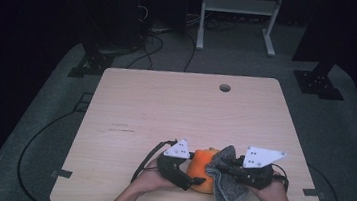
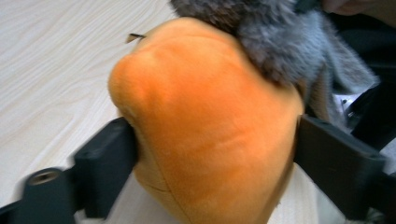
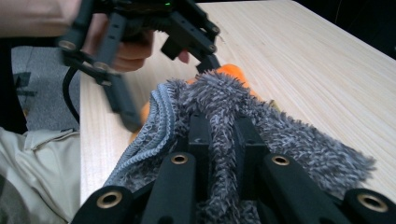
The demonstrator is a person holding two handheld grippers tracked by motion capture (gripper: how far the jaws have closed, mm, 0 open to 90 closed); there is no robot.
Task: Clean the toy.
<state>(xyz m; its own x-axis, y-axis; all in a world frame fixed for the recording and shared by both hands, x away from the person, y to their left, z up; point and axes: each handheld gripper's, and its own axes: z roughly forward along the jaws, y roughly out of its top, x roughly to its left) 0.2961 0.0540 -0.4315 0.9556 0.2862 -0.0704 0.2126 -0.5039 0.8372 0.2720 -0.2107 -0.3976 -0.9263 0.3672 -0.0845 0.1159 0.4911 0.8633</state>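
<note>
dark room beyond, pale wooden bench [image 1: 165,109] underneath: keep left hand-held gripper [image 1: 182,177] clamped around orange plush toy [image 1: 202,169] at near edge, press grey cloth [image 1: 225,183], pinched tight in right hand-held gripper [image 1: 224,166], firmly over its top, wiping slowly without tipping it.

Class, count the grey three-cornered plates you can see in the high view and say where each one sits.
2. One plate tops the left gripper, left of the orange plush toy; the other tops the right gripper, right of the grey cloth.

Orange plush toy [image 2: 205,126] soft, matt; grey cloth [image 3: 280,135] shaggy; table [image 1: 166,104] wood-grain.
</note>
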